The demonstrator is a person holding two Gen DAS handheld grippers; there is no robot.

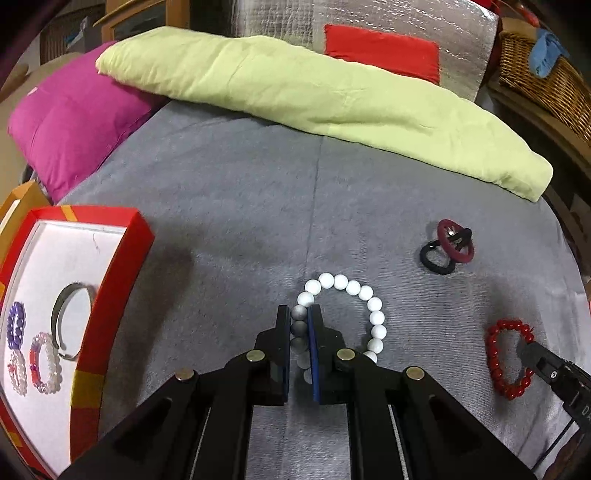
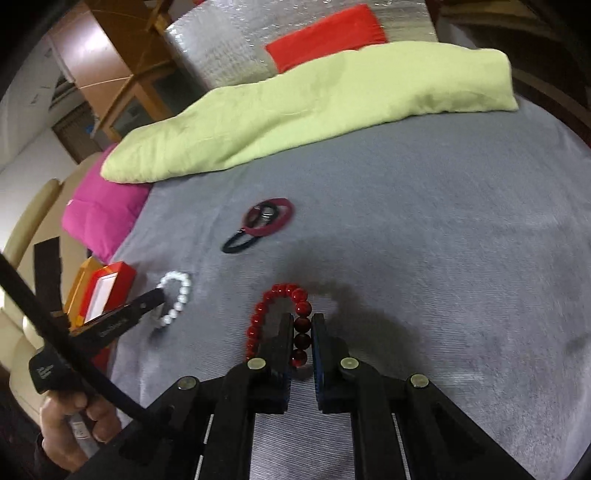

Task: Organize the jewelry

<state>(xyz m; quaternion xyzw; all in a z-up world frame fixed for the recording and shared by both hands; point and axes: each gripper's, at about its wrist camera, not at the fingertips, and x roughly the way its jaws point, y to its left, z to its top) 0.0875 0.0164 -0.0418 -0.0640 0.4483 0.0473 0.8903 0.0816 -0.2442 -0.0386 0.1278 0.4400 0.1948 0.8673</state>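
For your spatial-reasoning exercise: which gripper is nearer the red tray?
Left. The left gripper, clamped on the white bracelet, sits beside the red tray; the right gripper is farther off.

Both views are moderately lit from above by soft indoor light, and dark, soft-edged shadows lie on the grey bedspread (image 2: 424, 229) around the tools. Fisheye bending curves the edges into black corners. The right view is slightly motion-blurred; silver quilted fabric (image 1: 369, 14) shows faint glints.
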